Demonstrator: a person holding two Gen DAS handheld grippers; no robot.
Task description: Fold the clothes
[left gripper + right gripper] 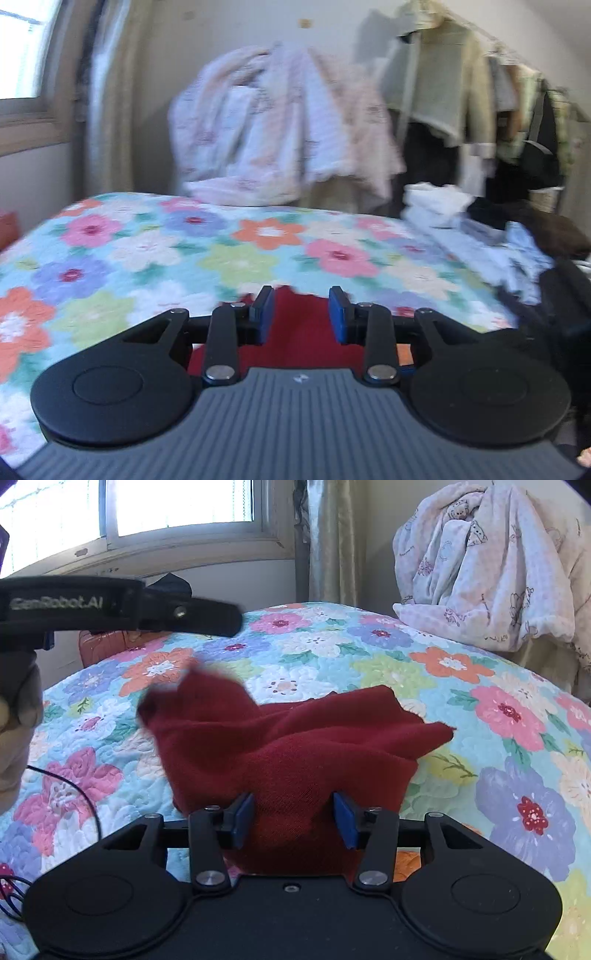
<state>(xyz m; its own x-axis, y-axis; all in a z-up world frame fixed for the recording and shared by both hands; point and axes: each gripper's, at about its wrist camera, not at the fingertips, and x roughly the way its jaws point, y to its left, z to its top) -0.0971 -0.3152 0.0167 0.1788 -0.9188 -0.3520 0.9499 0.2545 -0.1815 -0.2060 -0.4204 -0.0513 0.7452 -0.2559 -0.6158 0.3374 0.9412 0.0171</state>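
Note:
A dark red knit garment (295,738) lies bunched on the flowered quilt (443,664), its left corner blurred. My right gripper (294,819) sits low over its near end, open, with red cloth between the blue pads (345,819) but their inner faces bare. My left gripper (229,618) hangs above the garment's left side, apart from it, held by a gloved hand (18,701). In the left wrist view my left gripper (300,314) stands open, with nothing in its jaws; the red garment (301,332) shows below the gap.
A pale printed blanket (480,572) is draped past the bed's far edge. A heap of white, blue and dark clothes (461,221) lies on the bed's right side, under hanging garments (461,92). A thin black cable (85,794) crosses the quilt at the left.

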